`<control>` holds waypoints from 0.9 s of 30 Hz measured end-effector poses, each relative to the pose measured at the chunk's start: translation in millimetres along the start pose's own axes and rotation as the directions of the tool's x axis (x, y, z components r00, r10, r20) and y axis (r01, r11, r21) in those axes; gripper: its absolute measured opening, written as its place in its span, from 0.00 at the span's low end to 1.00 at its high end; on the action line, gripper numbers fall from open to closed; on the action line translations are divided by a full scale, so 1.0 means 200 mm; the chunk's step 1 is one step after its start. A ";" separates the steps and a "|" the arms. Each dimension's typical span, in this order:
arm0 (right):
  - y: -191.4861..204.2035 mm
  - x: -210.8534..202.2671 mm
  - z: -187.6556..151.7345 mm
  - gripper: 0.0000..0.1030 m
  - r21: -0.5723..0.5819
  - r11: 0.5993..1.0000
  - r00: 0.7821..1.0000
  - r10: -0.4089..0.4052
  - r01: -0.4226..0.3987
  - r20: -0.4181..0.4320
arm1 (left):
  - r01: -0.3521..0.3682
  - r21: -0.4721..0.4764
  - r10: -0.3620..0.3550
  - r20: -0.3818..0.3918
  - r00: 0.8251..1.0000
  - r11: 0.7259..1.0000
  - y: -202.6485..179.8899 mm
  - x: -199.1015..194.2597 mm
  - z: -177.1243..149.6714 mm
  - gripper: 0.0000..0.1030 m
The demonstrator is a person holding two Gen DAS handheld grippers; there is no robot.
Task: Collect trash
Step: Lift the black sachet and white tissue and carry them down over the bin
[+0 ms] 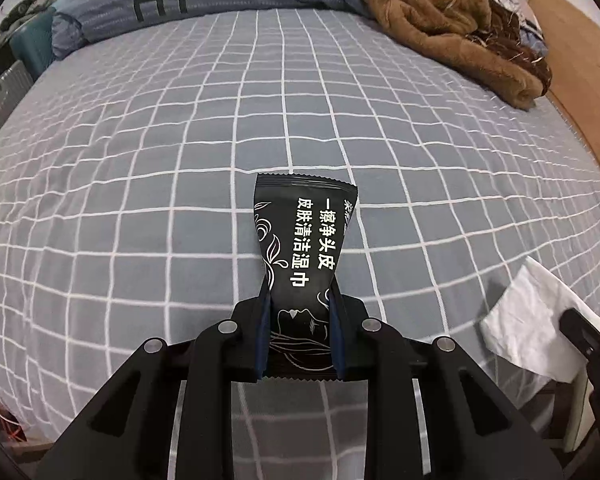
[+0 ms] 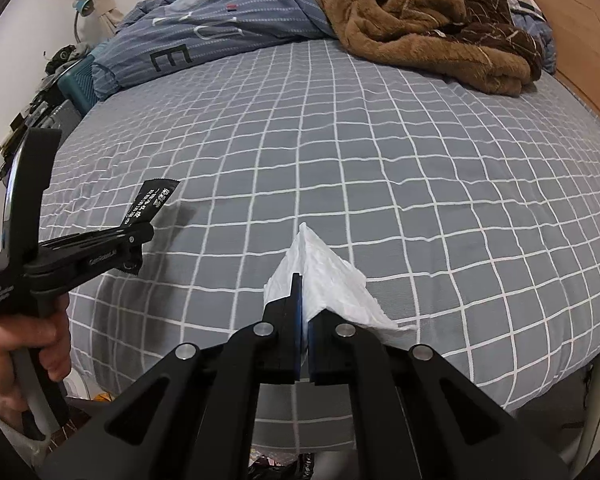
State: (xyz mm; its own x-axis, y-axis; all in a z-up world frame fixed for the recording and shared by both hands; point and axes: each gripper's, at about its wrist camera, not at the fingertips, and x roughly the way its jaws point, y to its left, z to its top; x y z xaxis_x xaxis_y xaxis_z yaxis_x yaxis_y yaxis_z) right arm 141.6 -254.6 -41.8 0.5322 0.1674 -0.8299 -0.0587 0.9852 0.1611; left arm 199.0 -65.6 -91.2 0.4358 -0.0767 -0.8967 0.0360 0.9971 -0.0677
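A black wet-wipe packet with white print sticks up from my left gripper, whose jaws are shut on its lower half above the grey checked bed sheet. The right wrist view shows the same packet in that gripper at the left, held by a person's hand. My right gripper is shut on a crumpled white tissue, lifted near the bed's front edge. That tissue appears at the lower right of the left wrist view.
A brown fleece blanket lies bunched at the far right of the bed, a blue striped duvet at the far side. A wooden bed frame runs along the right. Cluttered items sit left of the bed.
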 end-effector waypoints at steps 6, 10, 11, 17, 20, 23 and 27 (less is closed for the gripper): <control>0.09 -0.07 -0.02 0.01 -0.024 1.000 1.000 0.014 -0.013 0.017 | -0.010 -0.001 0.010 0.026 1.000 1.000 0.04 -0.14 -0.07 0.23; 0.15 -0.11 -0.04 0.01 -0.039 0.999 0.999 0.023 -0.022 0.027 | -0.014 -0.008 0.014 0.035 0.999 1.000 0.07 -0.22 -0.13 0.23; 0.16 -0.12 -0.04 0.01 -0.042 0.999 0.999 0.025 -0.024 0.029 | -0.014 -0.009 0.014 0.037 0.999 1.000 0.08 -0.24 -0.15 0.23; 0.23 -0.19 -0.10 0.01 -0.059 0.998 0.999 0.037 -0.035 0.038 | -0.008 -0.028 0.009 0.046 0.999 1.000 0.10 -0.34 -0.25 0.23; 0.26 -0.23 -0.13 0.01 -0.070 0.997 0.998 0.040 -0.038 0.042 | -0.010 -0.030 0.012 0.055 0.998 0.999 0.10 -0.39 -0.30 0.23; 0.29 -0.26 -0.16 0.01 -0.079 0.996 0.998 0.042 -0.038 0.046 | -0.007 -0.029 0.009 0.064 0.998 1.000 0.11 -0.44 -0.35 0.23; 0.32 -0.31 -0.20 0.01 -0.086 0.995 0.998 0.045 -0.040 0.052 | -0.004 -0.032 0.006 0.076 0.997 0.999 0.12 -0.51 -0.41 0.23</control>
State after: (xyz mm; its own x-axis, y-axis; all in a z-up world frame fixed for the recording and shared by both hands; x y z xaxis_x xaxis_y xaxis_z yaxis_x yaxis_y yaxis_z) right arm 70.9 -200.1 -0.6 0.5723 0.2092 -0.7929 -0.1527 0.9772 0.1476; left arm 81.5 -34.5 -36.2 0.5028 -0.0707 -0.8615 0.0057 0.9969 -0.0785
